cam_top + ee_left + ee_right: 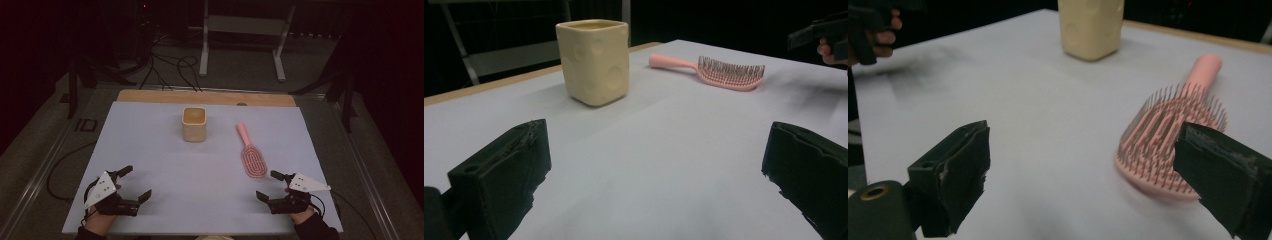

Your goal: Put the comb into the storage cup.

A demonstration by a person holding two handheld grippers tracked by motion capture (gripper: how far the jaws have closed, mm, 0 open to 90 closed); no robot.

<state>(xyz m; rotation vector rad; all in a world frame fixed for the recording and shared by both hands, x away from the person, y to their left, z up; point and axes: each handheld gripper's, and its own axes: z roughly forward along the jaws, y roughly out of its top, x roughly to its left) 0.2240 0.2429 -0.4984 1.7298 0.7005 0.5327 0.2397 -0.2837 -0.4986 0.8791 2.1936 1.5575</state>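
Note:
A cream square cup [194,124] [594,60] [1091,26] stands upright on the pale table sheet [165,160], toward the back middle. Right of it lies a pink hairbrush [251,152] [719,71] [1170,132], bristles up, handle pointing away. My left gripper [135,183] [659,175] rests at the front left, jaws wide open and empty, aimed toward the cup. At the front right my right gripper [270,185] [1088,175] is open too, nothing between its jaws. The brush head lies just beyond its right jaw.
A wooden strip [210,97] edges the table's far side. Behind it on the dark floor are a metal stand [245,30] and loose cables [170,67]. The sheet between the grippers and the cup is bare.

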